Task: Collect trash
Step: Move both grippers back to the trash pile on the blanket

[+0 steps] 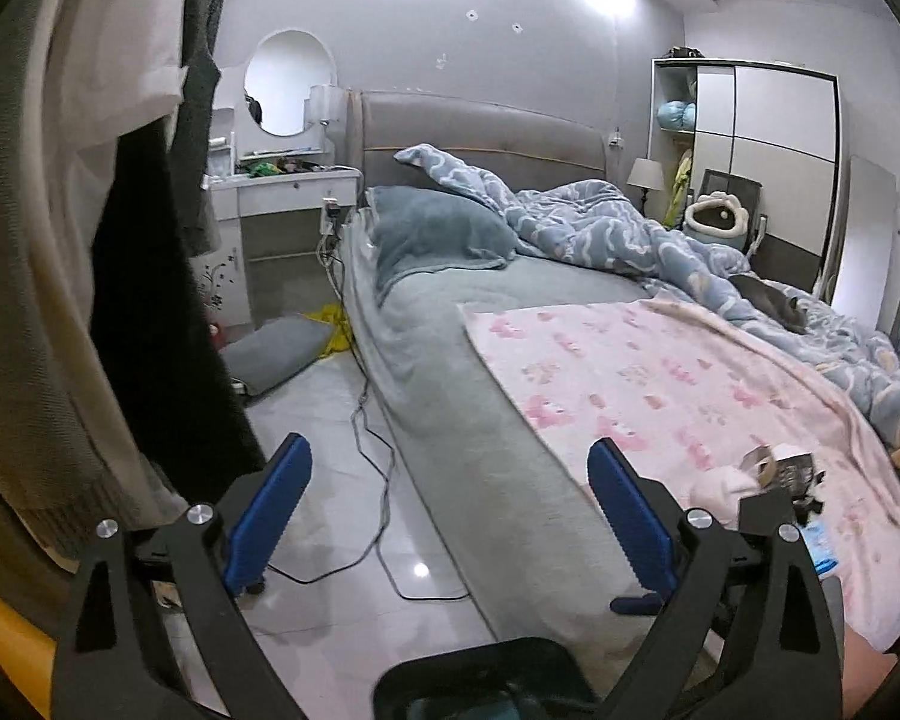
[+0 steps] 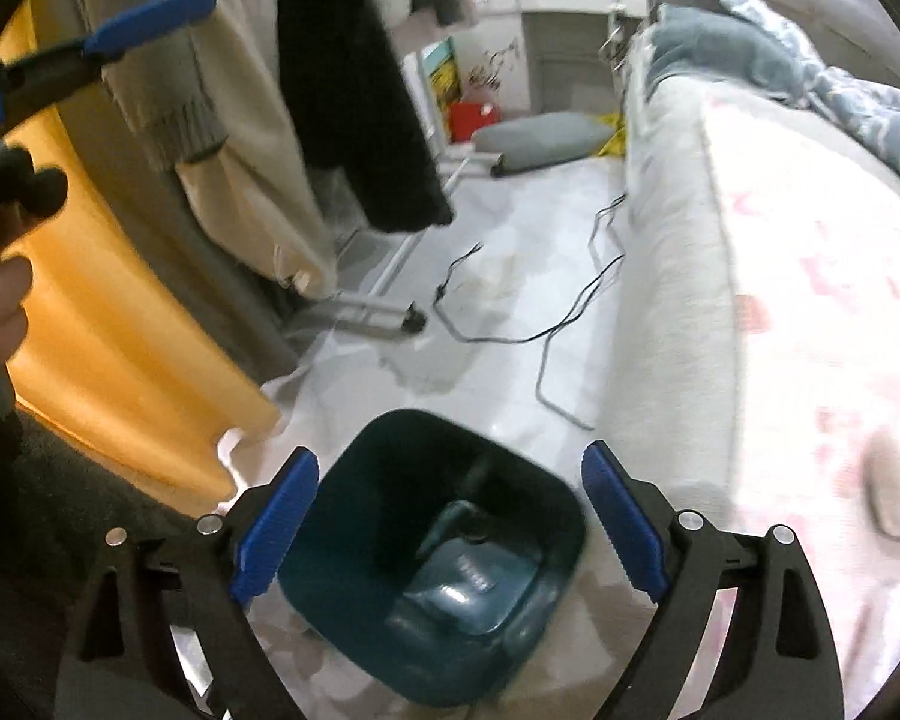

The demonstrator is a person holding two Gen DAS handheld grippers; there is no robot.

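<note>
Right tongs (image 2: 450, 516) over bin (image 2: 354, 576)

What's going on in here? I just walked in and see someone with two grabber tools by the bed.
A person is collecting trash in a bedroom with a gripper in each hand. The right gripper hangs open above a dark teal bin on the floor beside the bed; something already lies in the bin. The left gripper is open too and holds nothing. A few crumpled scraps still lie on the pink blanket.
</note>
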